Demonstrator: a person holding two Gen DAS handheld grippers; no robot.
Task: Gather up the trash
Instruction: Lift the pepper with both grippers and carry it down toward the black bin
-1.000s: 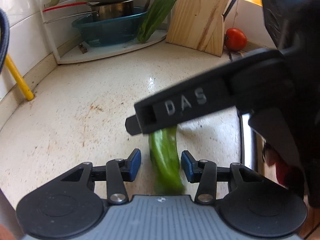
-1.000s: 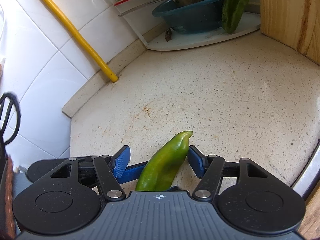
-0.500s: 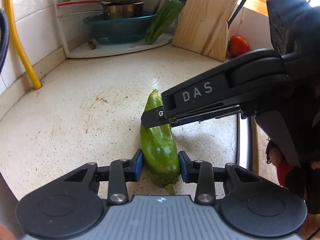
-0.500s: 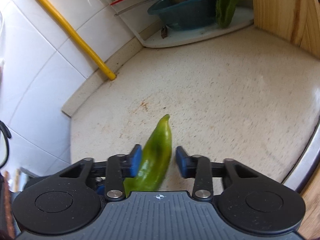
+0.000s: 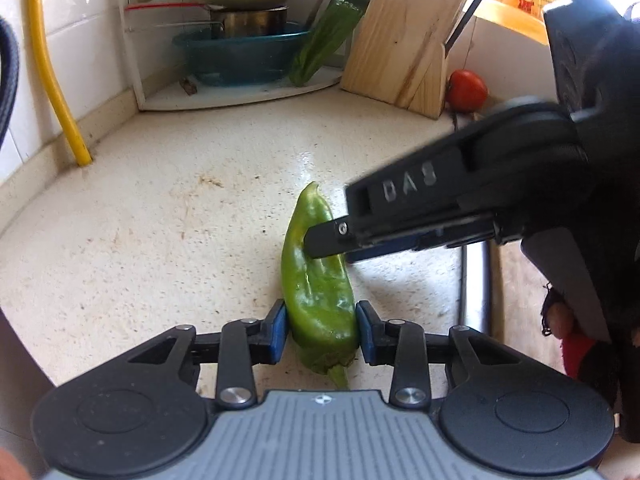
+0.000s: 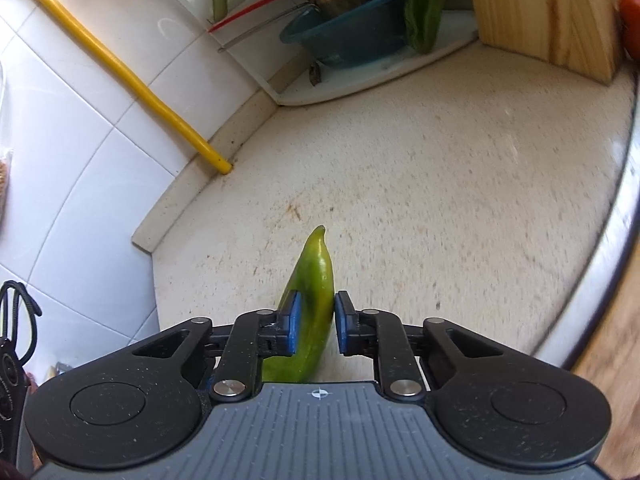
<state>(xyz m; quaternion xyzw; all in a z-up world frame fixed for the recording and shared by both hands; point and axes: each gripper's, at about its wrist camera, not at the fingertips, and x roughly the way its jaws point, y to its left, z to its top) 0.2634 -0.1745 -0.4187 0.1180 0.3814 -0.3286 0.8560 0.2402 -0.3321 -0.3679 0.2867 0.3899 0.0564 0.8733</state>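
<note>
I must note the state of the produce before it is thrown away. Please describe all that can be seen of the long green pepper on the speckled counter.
The long green pepper is glossy, smooth-skinned and curved, tapering to a hooked tip, with a short green stem at its thick end. It looks whole. It lies on the cream speckled stone counter. The left gripper clamps its thick end between blue pads. The right gripper, whose jaws have just been closing, pinches its narrower part.

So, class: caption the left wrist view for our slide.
Both tools grip one green pepper on the speckled countertop: left tool near its stem, right tool midway.
</note>
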